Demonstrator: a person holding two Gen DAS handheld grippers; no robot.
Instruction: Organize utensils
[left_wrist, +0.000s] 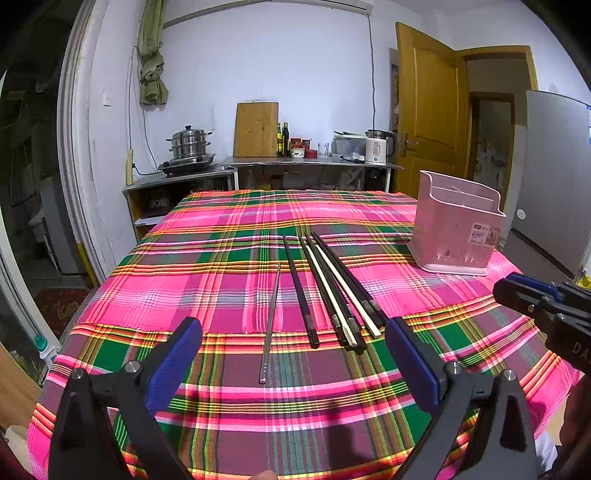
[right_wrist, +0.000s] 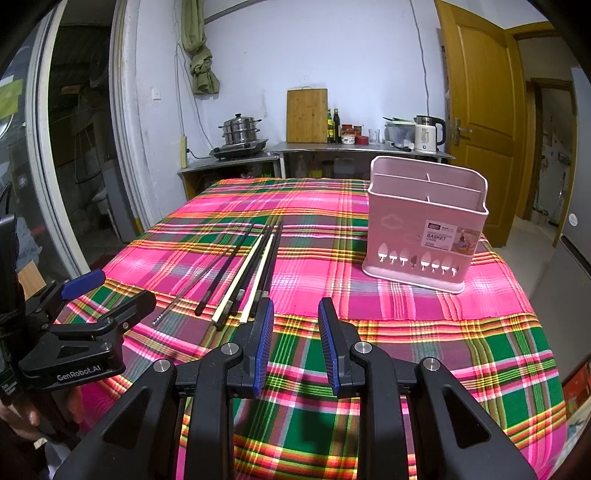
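Note:
Several chopsticks lie side by side on the plaid tablecloth: a thin metal one (left_wrist: 270, 321), a black one (left_wrist: 300, 291), and a bunch of black and cream ones (left_wrist: 341, 291). They also show in the right wrist view (right_wrist: 245, 269). A pink utensil basket (left_wrist: 458, 232) with inner dividers stands upright at the right (right_wrist: 421, 229). My left gripper (left_wrist: 293, 354) is open wide, empty, just short of the chopsticks' near ends. My right gripper (right_wrist: 295, 332) is open with a narrower gap, empty, right of the chopsticks and in front of the basket.
The table (right_wrist: 424, 343) carries a pink, green and yellow plaid cloth. Behind it stands a counter with a steamer pot (left_wrist: 189, 142), cutting board (left_wrist: 256, 129), bottles and a kettle (left_wrist: 378, 146). A wooden door (left_wrist: 428, 110) and a fridge (left_wrist: 557, 177) are at the right.

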